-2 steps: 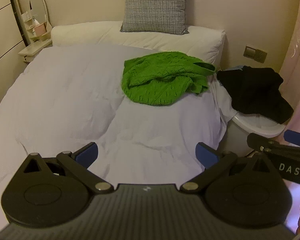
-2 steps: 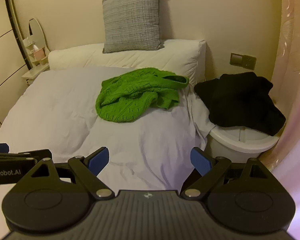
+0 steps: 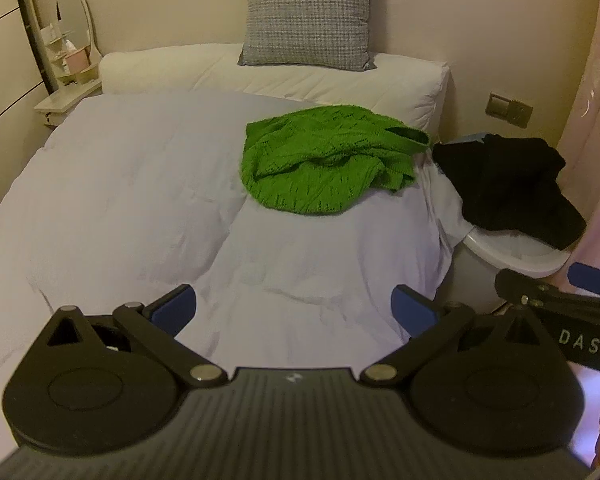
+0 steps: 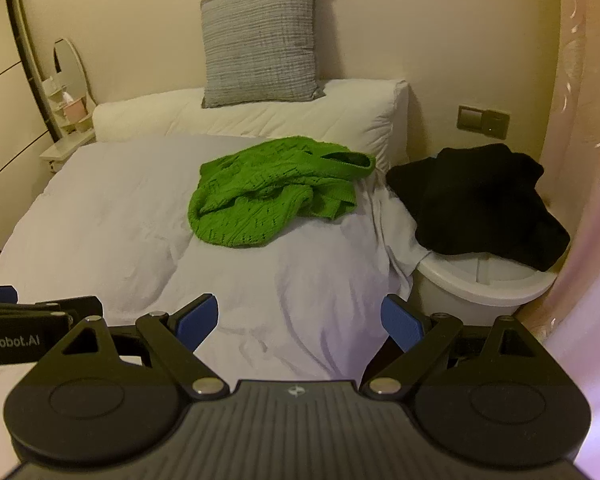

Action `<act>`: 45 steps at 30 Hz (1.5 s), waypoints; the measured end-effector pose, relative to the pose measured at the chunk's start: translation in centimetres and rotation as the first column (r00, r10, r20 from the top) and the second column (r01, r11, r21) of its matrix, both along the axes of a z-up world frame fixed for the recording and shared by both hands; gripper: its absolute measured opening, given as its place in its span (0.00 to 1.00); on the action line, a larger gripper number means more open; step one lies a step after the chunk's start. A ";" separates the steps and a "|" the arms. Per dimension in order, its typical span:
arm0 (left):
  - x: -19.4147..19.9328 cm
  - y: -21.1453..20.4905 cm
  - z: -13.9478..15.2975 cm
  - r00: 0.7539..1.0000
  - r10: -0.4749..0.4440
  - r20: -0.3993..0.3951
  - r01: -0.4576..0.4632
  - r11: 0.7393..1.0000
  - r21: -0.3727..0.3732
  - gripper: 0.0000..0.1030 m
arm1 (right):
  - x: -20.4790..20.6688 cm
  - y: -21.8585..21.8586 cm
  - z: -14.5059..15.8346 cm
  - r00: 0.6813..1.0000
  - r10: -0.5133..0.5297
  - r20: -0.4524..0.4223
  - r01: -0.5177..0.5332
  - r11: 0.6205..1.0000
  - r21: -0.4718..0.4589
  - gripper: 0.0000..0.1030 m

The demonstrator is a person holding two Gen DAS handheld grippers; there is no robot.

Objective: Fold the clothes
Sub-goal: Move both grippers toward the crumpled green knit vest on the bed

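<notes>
A crumpled green knit sweater (image 3: 324, 164) lies on the white bed (image 3: 132, 200) near the far right, just below the pillows; it also shows in the right wrist view (image 4: 272, 196). A black garment (image 3: 508, 184) is draped over a white laundry basket (image 3: 512, 256) beside the bed, also in the right wrist view (image 4: 480, 196). My left gripper (image 3: 294, 312) is open and empty over the bed's near part. My right gripper (image 4: 300, 320) is open and empty too, to the right of the left one, well short of the sweater.
A grey cushion (image 3: 306, 12) leans on the wall above white pillows (image 3: 284, 80). A small shelf with a mirror (image 3: 70, 68) stands at the far left. A pink curtain (image 4: 580, 160) hangs on the right beside the basket (image 4: 488, 284).
</notes>
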State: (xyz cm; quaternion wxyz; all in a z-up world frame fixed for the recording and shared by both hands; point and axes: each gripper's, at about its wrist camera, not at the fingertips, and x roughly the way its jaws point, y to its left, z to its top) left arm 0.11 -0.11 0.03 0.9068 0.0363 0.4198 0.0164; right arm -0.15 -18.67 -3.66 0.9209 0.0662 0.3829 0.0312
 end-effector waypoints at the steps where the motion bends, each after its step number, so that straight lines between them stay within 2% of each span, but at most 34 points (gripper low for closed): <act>1: 0.1 -0.1 0.0 1.000 0.000 -0.002 0.000 1.000 0.000 1.00 | 0.2 -0.1 0.1 1.000 0.002 0.001 -0.002 1.000 0.001 0.88; 4: 0.2 -0.2 0.1 1.000 -0.001 -0.006 0.001 1.000 0.000 1.00 | 0.7 -0.5 0.3 1.000 0.006 0.006 -0.006 1.000 0.003 0.88; 10: 3.2 0.5 0.1 1.000 0.005 -0.018 -0.005 1.000 0.001 1.00 | 1.7 -1.2 0.7 1.000 0.015 0.015 -0.015 1.000 0.007 0.89; 12: 3.6 1.1 0.0 1.000 0.003 -0.017 -0.003 1.000 -0.006 1.00 | 2.1 -1.5 0.9 1.000 0.018 0.018 -0.019 1.000 0.008 0.96; 22: 4.9 3.7 -1.1 1.000 -0.017 -0.013 0.016 0.999 -0.045 1.00 | 3.5 -1.5 1.5 0.999 0.038 0.025 -0.038 0.999 -0.003 0.96; 34: 5.5 7.2 -3.0 0.998 -0.047 -0.032 0.043 0.993 -0.114 0.99 | 3.7 1.8 0.8 1.000 0.022 -0.012 -0.023 0.998 -0.059 0.97; 42: 5.8 7.9 -4.0 0.998 -0.032 -0.050 0.023 0.985 -0.170 0.99 | 4.3 3.5 0.5 0.999 0.027 -0.032 -0.030 0.995 -0.094 0.97; 45: 6.2 7.7 -4.1 0.999 -0.018 -0.045 0.010 0.986 -0.167 0.99 | 4.6 3.6 0.3 0.999 0.031 -0.034 -0.034 0.994 -0.102 0.97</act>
